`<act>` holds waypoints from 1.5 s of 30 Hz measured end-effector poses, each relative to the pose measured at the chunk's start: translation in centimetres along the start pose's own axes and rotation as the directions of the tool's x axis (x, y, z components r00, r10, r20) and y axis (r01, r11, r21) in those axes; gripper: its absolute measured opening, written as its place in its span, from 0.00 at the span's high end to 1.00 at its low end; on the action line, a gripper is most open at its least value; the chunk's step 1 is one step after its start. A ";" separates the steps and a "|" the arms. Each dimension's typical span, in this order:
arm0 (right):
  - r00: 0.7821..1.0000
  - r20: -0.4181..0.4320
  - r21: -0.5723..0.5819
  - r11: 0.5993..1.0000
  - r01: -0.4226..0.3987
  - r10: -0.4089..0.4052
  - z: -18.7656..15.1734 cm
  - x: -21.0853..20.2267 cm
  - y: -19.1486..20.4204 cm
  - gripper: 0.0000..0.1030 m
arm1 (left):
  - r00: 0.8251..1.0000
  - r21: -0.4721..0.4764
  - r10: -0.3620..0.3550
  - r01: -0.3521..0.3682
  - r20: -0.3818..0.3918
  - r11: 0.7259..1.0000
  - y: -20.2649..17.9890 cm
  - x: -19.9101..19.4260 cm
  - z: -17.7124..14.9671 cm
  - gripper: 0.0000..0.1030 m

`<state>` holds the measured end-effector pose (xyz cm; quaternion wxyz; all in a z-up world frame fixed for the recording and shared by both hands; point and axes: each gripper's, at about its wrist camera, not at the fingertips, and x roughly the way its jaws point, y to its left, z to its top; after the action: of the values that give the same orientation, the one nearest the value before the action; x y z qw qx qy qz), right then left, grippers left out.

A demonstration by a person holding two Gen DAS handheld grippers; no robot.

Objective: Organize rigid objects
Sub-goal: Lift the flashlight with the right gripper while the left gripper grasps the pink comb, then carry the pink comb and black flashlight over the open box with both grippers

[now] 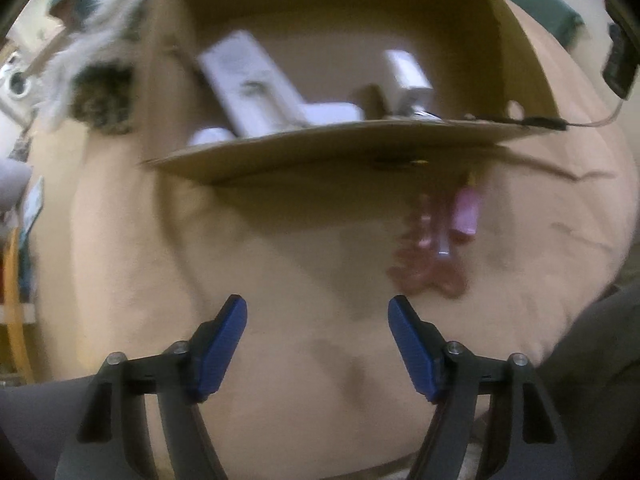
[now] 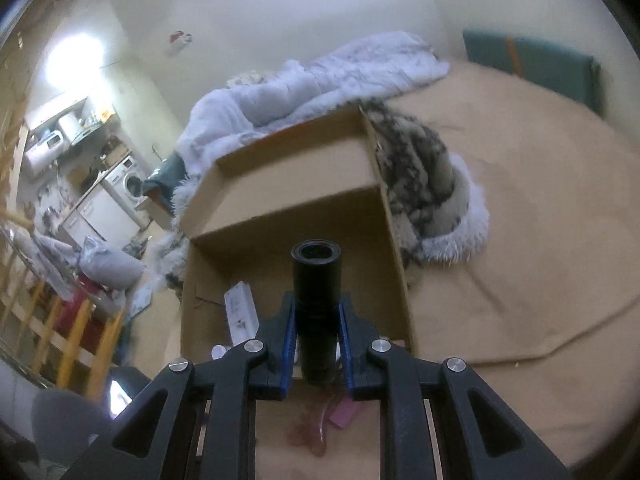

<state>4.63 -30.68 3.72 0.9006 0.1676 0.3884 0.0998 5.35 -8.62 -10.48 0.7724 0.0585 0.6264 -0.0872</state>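
Note:
My left gripper (image 1: 317, 304) points down at the tan bedsheet (image 1: 280, 260), open with nothing between its blue pads. Just beyond its right fingertip lie a reddish translucent item (image 1: 424, 264) and a small pink block (image 1: 466, 212), both blurred. Past them stands an open cardboard box (image 1: 320, 140) holding a long white box (image 1: 248, 80), a white adapter (image 1: 408, 74) and other white pieces. My right gripper (image 2: 318, 300) is shut on a black cylinder (image 2: 316, 280), held over the near end of the cardboard box (image 2: 288, 184). The long white box (image 2: 240, 312) and pink block (image 2: 342, 416) show below it.
A white fluffy blanket (image 2: 320, 80) and a dark patterned furry throw (image 2: 420, 168) lie against the box's far and right sides. A teal pillow (image 2: 532, 64) sits at the bed's far edge. A black device on a cable (image 1: 618, 60) lies right of the box. A wooden railing (image 2: 60, 320) stands left.

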 end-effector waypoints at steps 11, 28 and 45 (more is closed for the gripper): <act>0.998 -0.061 0.035 0.999 -0.025 0.027 0.3 2.0 -0.8 0.81 | 0.995 0.174 0.016 0.001 -0.098 0.985 -6.9 4.5 3.8 0.36; 0.997 -0.070 0.024 0.999 -0.033 0.034 0.4 2.2 -0.6 0.81 | 0.989 0.118 0.036 -0.019 -0.144 0.993 -4.1 5.8 5.6 0.69; 0.995 -0.080 -0.027 0.998 -0.057 0.055 -0.4 2.6 0.8 0.81 | 0.992 -0.089 0.094 -0.101 -0.078 0.991 5.3 2.7 1.7 0.70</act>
<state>6.07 -29.03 2.10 0.8837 0.1610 0.4175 0.1374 8.61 -3.95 -12.89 0.7540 0.0563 0.6542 -0.0176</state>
